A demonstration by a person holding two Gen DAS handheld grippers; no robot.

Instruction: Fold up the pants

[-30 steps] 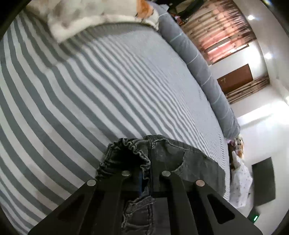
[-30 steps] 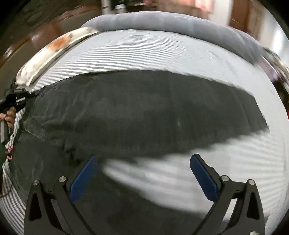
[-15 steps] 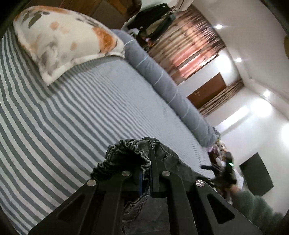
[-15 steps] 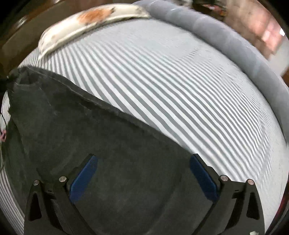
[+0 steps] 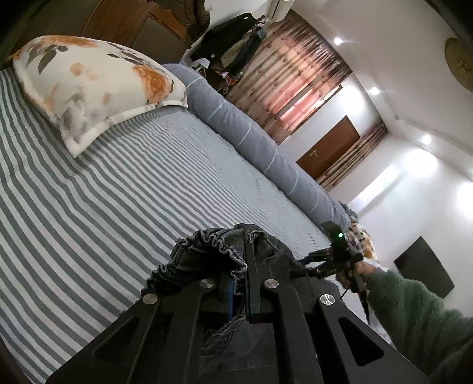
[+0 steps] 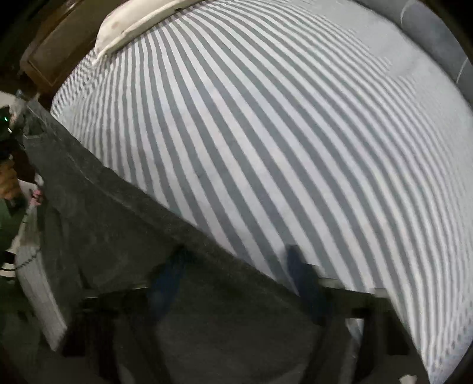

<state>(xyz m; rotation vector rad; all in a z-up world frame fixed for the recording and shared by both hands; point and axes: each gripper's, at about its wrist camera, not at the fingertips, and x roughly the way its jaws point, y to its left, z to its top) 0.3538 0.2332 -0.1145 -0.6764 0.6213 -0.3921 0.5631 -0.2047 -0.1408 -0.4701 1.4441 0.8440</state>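
The dark grey denim pants [image 5: 212,251] have an elastic gathered waistband. My left gripper [image 5: 239,295] is shut on that waistband and holds it up above the striped bed [image 5: 118,183]. In the right wrist view the pants [image 6: 118,230] stretch as a dark sheet from upper left to the bottom. My right gripper [image 6: 236,283] is blurred, with its blue fingers [image 6: 298,265] still apart and the fabric edge between them. The right gripper also shows in the left wrist view [image 5: 331,260], at the pants' far end.
A floral pillow [image 5: 97,82] lies at the head of the bed. A long grey bolster [image 5: 266,147] runs along the far side. My green sleeve [image 5: 414,313] is at the right. A wooden headboard [image 6: 53,53] stands behind the pillow [image 6: 133,23].
My left gripper has lifted and tilted up with the waistband. My right gripper has moved down onto the pants' edge and its fingers have come closer together.
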